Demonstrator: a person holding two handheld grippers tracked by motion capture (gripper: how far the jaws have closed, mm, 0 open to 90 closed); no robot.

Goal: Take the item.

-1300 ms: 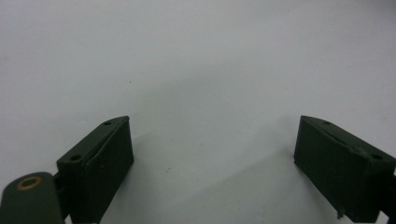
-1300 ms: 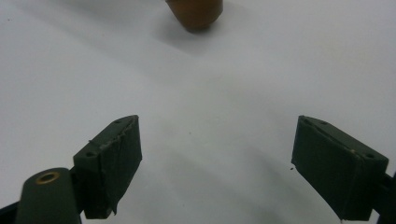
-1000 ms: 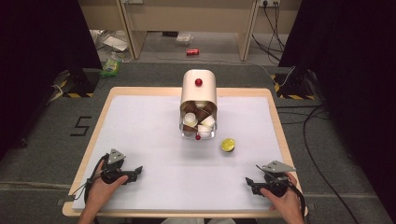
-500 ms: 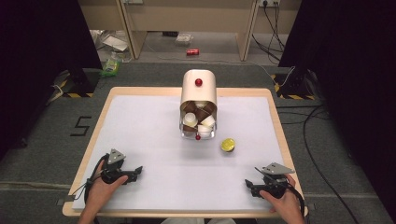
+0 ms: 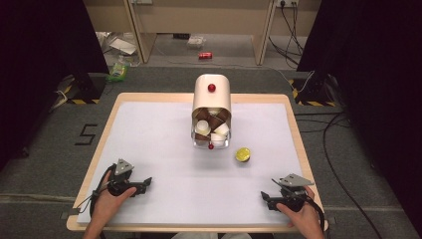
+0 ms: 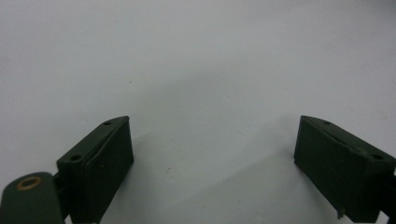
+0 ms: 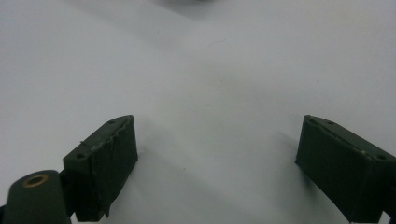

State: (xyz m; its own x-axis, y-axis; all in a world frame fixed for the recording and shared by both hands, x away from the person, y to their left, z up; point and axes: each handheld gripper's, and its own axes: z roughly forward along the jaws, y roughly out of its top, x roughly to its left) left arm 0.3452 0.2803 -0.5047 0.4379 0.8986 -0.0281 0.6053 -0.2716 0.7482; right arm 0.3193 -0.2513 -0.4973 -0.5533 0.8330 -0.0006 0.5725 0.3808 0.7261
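Almost nothing has shifted since the earlier high-view frames: both hands rest at the near edge of the table [image 5: 124, 107], the capsule dispenser [image 5: 212, 102] and the loose yellow capsule [image 5: 243, 154] lie where they lay, and the one change is at the right gripper [image 5: 264, 197], whose jaws have just been opening with nothing between them. In the right gripper view those jaws now stand wide apart over bare white tabletop. The left gripper [image 5: 147, 182] sits likewise at the near left, and the left gripper view shows its jaws spread just as wide, empty, over the same plain surface. The yellow capsule sits alone on the table just right of the dispenser's open front, well apart from either gripper and a little nearer the right one. The dispenser stands at the middle of the far half, its clear front tray crowded with brown and white capsules [image 5: 211, 130] (a red knob on top and another small red one at the front edge). As I judge it, the handling of the capsule has not started, or is between steps: nothing is gripped, neither hand is reaching, and everything that concerns the capsule, reaching, closing on it and moving it, is left to do.
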